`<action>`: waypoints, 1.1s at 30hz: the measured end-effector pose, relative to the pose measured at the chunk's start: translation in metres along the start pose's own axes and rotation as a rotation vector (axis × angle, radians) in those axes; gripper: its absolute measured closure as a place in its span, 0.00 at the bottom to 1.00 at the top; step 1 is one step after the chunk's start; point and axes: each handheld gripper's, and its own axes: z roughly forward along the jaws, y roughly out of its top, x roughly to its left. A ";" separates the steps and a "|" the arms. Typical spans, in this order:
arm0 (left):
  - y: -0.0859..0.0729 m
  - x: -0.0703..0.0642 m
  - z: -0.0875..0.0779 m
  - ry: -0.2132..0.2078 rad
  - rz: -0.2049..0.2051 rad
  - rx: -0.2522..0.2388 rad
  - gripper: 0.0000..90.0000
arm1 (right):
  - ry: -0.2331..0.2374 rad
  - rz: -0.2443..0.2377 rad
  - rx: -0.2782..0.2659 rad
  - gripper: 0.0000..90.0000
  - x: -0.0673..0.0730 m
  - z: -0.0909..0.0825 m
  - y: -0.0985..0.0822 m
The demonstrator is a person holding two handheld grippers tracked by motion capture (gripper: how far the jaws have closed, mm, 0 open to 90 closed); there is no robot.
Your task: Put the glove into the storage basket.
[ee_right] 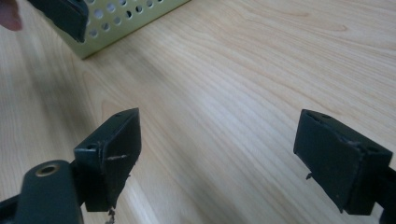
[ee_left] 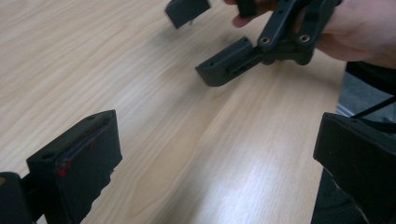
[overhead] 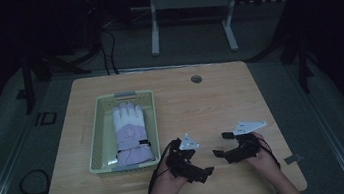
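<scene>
Glove [overhead: 131, 132] lies flat in the pale green basket [overhead: 95, 137], with its white fingers pointing to the far side of the table and its light purple cuff near me. That basket has little holes in its walls and sits on the left part of the wooden table [overhead: 210, 97]. Both my hands are at the near edge of the table, to the right of the basket and not touching it. My left hand [overhead: 166, 186] holds my left gripper [overhead: 209, 172] just beside the basket's near right corner, and its two black jaws stand wide apart with nothing between them. In the left gripper view I see bare wood between those jaws, and farther off my right gripper [ee_left: 205, 44] held in my right hand [ee_left: 359, 32]. My right gripper [overhead: 221, 144] is near the left one but apart from it, and its jaws are spread wide too and hold nothing. In the right gripper view the wood shows between the jaws, and a corner of the basket [ee_right: 126, 23] with its round holes sits up at the top left. A small round hole [overhead: 196, 79] is in the table near its far edge. Past the table I see a white metal stand [overhead: 188, 4] on the dark floor.
</scene>
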 end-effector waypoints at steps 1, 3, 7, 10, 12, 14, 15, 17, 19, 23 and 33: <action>-0.001 -0.001 0.004 -0.007 0.015 -0.007 0.01 | 0.002 -0.006 -0.007 0.16 0.000 -0.001 -0.002; -0.004 -0.003 0.010 -0.006 0.046 -0.008 0.01 | 0.006 -0.013 -0.012 0.16 0.001 -0.003 -0.007; -0.011 -0.008 0.022 -0.011 0.086 -0.009 0.01 | 0.003 -0.029 -0.004 0.16 0.000 -0.008 -0.015; -0.015 -0.009 0.031 -0.017 0.088 0.006 0.01 | -0.007 -0.025 0.002 0.16 -0.002 -0.011 -0.020; -0.017 -0.011 0.036 -0.010 0.095 0.008 0.01 | -0.017 -0.011 0.000 0.16 -0.005 -0.014 -0.024; -0.020 -0.012 0.038 -0.005 0.101 -0.001 0.01 | -0.018 0.000 -0.007 0.16 -0.008 -0.017 -0.028; -0.021 -0.012 0.039 -0.002 0.108 -0.004 0.01 | -0.022 0.003 -0.007 0.16 -0.008 -0.018 -0.030; -0.023 -0.013 0.041 -0.003 0.097 -0.030 0.01 | -0.027 0.001 -0.010 0.16 -0.010 -0.021 -0.033; -0.025 -0.013 0.043 0.012 0.105 -0.037 0.01 | -0.029 -0.002 -0.011 0.15 -0.010 -0.024 -0.035; -0.028 -0.012 0.047 0.039 0.098 -0.036 0.01 | -0.046 -0.040 0.000 0.15 -0.009 -0.028 -0.040; -0.031 -0.010 0.044 0.048 0.080 -0.081 0.01 | -0.052 -0.069 0.022 0.15 -0.008 -0.027 -0.044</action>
